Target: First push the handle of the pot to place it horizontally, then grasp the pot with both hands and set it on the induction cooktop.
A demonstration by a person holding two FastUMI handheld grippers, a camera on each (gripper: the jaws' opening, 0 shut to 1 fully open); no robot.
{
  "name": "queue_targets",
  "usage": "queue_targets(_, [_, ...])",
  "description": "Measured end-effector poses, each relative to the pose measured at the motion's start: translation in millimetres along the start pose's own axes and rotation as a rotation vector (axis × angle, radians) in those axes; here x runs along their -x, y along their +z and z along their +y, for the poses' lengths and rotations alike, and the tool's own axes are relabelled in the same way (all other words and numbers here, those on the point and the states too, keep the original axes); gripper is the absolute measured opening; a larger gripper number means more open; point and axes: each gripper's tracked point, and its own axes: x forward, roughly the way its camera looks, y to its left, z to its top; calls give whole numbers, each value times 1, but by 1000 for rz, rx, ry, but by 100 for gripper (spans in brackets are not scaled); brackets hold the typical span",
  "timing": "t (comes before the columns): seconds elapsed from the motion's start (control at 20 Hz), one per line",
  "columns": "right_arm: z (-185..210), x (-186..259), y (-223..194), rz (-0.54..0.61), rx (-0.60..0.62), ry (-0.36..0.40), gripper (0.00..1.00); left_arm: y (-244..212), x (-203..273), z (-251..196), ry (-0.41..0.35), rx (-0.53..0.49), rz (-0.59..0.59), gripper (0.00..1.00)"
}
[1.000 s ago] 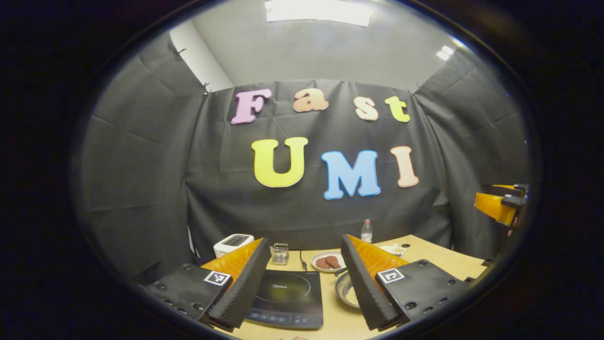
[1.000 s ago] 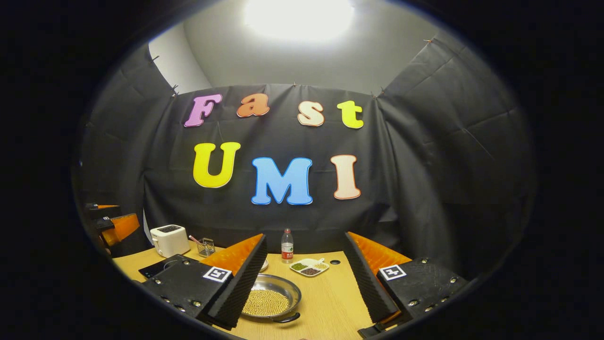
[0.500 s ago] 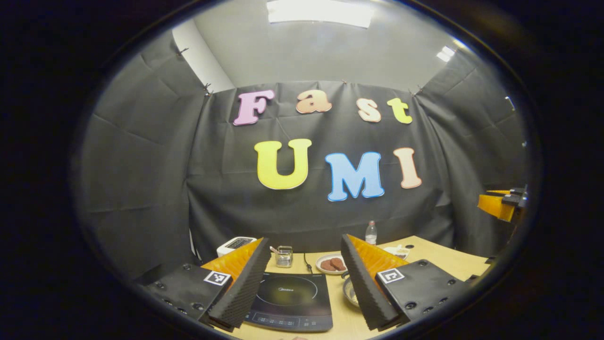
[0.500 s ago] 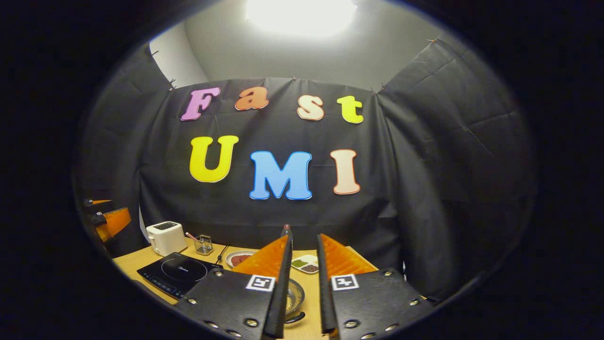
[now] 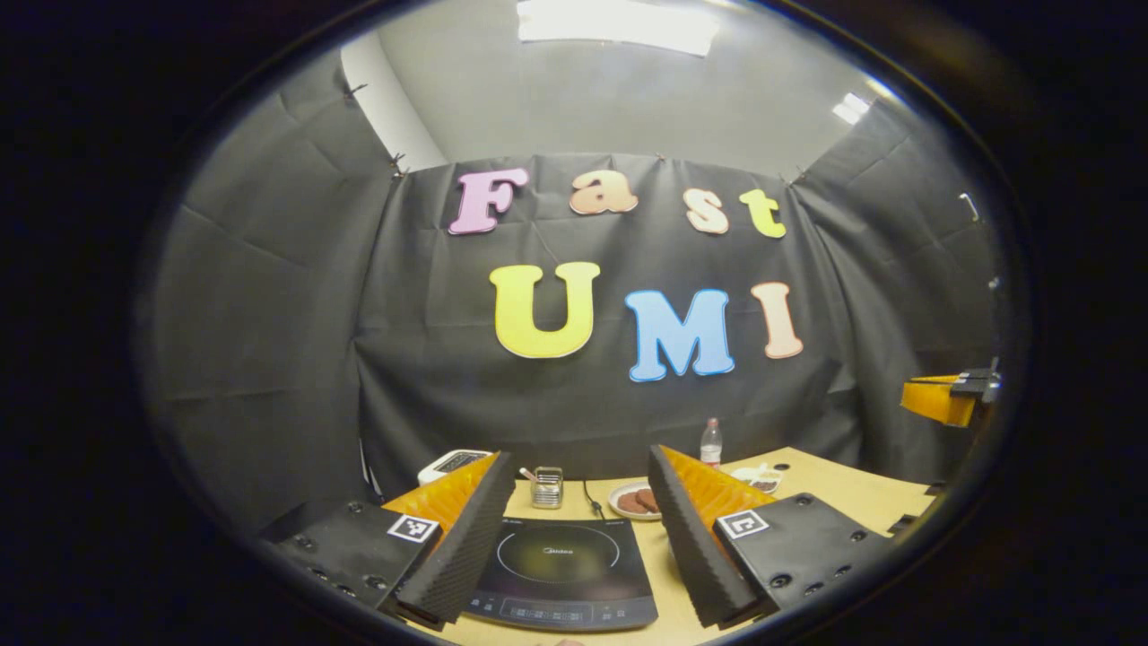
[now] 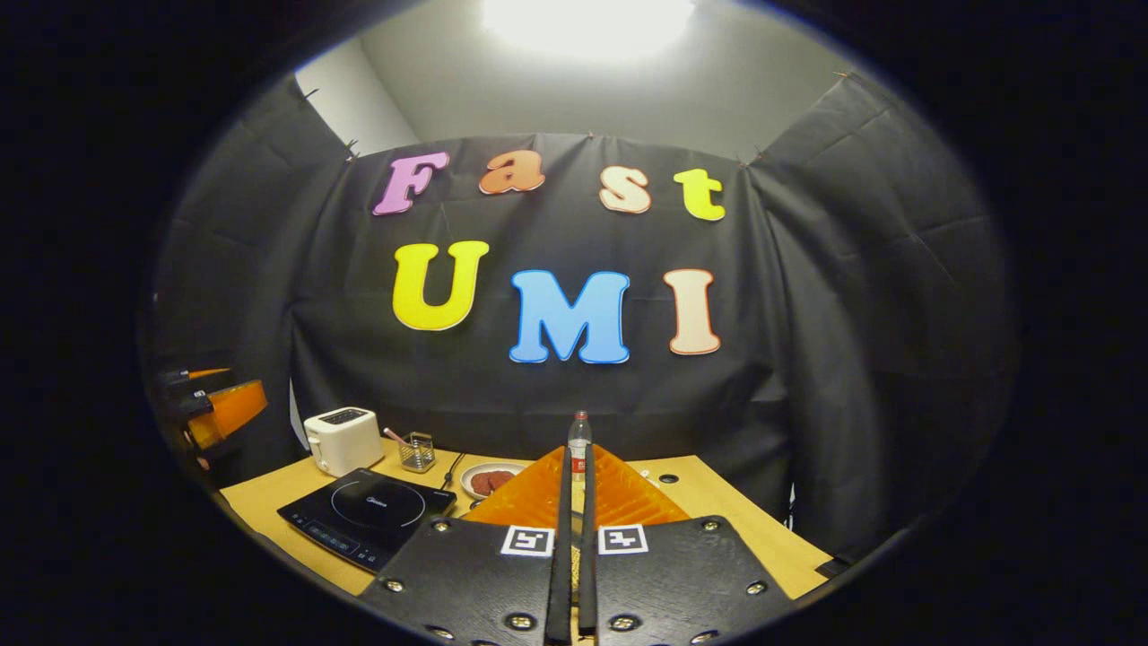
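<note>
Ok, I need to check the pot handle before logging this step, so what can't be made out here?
- Which way the pot and its handle lie: cannot tell; in the right gripper view the right gripper, fingers close together, covers the table ahead.
- The toaster: partly behind a finger of the left gripper in the left gripper view.
- The cooktop controls: too small to tell.

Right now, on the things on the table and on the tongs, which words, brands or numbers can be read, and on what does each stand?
No text can be read.
induction cooktop: small print inside its ring and marks along its front strip, too blurred to read.
bottle: label too small to read.
left tongs and right tongs: square black-and-white pattern tags, no words.
</note>
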Motion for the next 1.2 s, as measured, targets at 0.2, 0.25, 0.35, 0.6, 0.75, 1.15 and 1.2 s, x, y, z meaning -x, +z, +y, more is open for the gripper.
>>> queue_targets(0.2, [21,-4,-22,69,17,88,4,0,2,9,19,-5,-10,97])
queue_targets(0.25, [25,-6,-28,87,16,110,4,-4,0,8,23,-7,-2,97])
queue_targets(0.35, [32,-12,-40,123,22,154,4,-10,-4,9,34,-10,13,99])
queue_targets(0.6, [38,-26,-76,214,44,233,4,-12,-22,0,62,-9,23,100])
queue_targets(0.75, [42,-33,-101,280,51,294,4,-14,-34,-5,82,-13,29,99])
queue_targets(1.15, [50,-37,-157,434,78,448,4,-24,-52,-18,138,-18,54,97])
queue_targets(1.2, [52,-37,-165,454,83,470,4,-25,-54,-21,143,-18,59,100])
